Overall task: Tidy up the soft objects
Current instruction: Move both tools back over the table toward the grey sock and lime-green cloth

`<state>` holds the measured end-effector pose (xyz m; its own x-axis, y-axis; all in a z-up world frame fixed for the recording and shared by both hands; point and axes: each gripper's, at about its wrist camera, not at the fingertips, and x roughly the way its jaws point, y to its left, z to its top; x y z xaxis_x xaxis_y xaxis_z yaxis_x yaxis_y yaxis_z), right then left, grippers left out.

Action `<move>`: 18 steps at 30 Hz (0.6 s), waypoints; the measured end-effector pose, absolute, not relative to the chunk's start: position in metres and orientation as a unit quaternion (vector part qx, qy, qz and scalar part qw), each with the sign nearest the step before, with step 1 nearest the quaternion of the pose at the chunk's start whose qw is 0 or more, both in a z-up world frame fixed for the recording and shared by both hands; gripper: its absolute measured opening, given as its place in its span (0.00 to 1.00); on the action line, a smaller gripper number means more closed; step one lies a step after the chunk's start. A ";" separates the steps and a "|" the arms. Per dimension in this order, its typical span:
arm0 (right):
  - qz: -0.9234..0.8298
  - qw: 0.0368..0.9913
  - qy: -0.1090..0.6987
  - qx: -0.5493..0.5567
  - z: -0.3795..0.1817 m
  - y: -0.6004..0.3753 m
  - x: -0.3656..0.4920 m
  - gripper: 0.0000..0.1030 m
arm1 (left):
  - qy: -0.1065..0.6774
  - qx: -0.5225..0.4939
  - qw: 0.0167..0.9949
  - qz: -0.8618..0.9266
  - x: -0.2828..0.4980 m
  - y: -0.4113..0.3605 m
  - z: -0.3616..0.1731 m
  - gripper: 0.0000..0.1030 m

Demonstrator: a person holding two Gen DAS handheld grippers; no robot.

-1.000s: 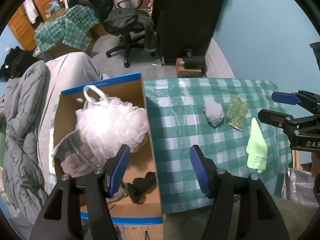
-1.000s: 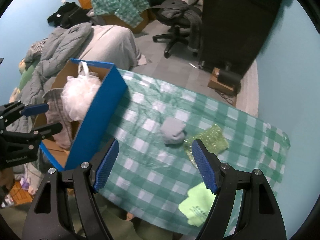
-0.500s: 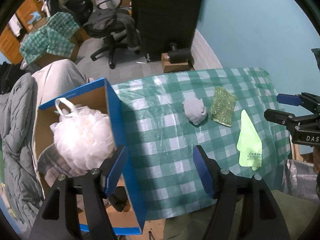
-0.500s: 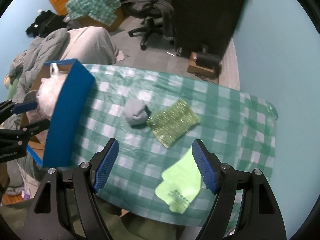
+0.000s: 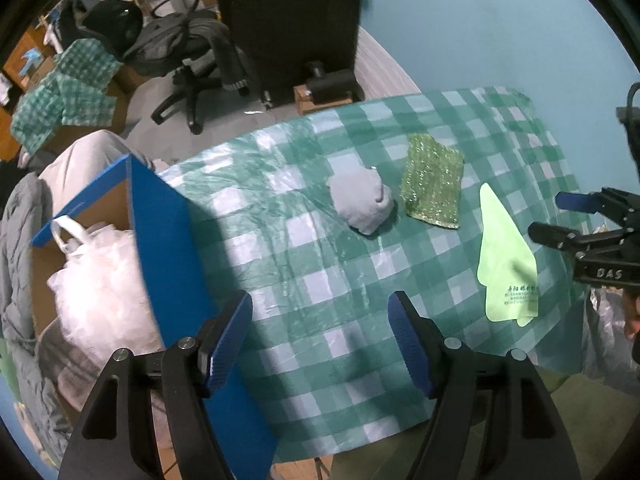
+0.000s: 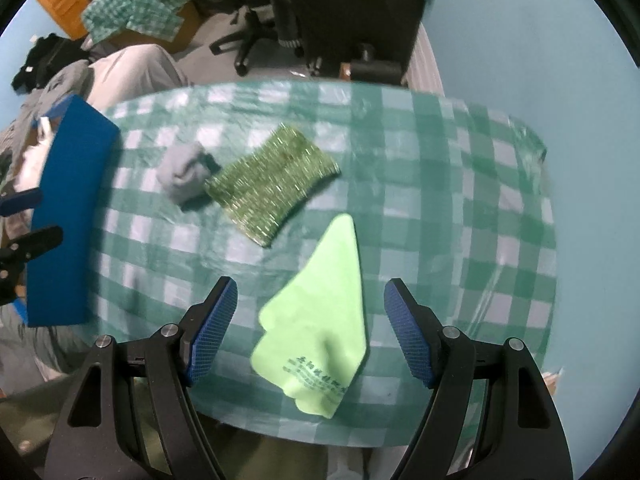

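On the green checked tablecloth (image 5: pixel 304 264) lie a balled grey cloth (image 5: pixel 362 206) (image 6: pixel 182 174), a glittery green scrub pad (image 5: pixel 432 182) (image 6: pixel 272 186) and a lime green wiping cloth (image 5: pixel 506 256) (image 6: pixel 320 328). A blue-sided cardboard box (image 5: pixel 168 248) (image 6: pixel 66 220) at the table's left holds a white mesh bath pouf (image 5: pixel 96 280). My left gripper (image 5: pixel 320 340) is open and empty above the table's near edge beside the box. My right gripper (image 6: pixel 308 338) is open and empty, hovering above the lime cloth.
Grey bedding (image 5: pixel 16 240) lies left of the box. Beyond the table stand an office chair (image 5: pixel 192 64) and a dark cabinet (image 5: pixel 288 20). A teal wall (image 5: pixel 500 28) is at the right. A silver bag (image 5: pixel 604 332) sits below the table's right edge.
Both grippers moved right, away from the box. The left one left the box for the table; the right one came over the lime cloth. Both stayed open.
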<state>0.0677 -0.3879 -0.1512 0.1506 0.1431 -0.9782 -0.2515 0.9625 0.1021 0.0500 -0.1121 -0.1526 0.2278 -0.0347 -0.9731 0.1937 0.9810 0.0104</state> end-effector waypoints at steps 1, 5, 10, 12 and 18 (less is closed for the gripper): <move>0.128 0.755 0.642 -0.042 -0.157 -0.389 0.066 0.74 | 0.621 0.067 0.777 -0.074 0.051 -0.114 -0.157 0.70; 0.111 0.751 0.650 -0.034 -0.180 -0.397 0.058 0.74 | 0.631 0.053 0.769 -0.090 0.053 -0.120 -0.170 0.70; 0.093 0.743 0.662 -0.023 -0.202 -0.407 0.050 0.74 | 0.637 0.052 0.763 -0.098 0.057 -0.128 -0.184 0.70; 0.090 0.739 0.667 -0.022 -0.208 -0.409 0.047 0.74 | 0.636 0.055 0.763 -0.101 0.059 -0.131 -0.187 0.70; 0.085 0.736 0.671 -0.026 -0.220 -0.414 0.041 0.74 | 0.634 0.057 0.763 -0.106 0.067 -0.135 -0.196 0.70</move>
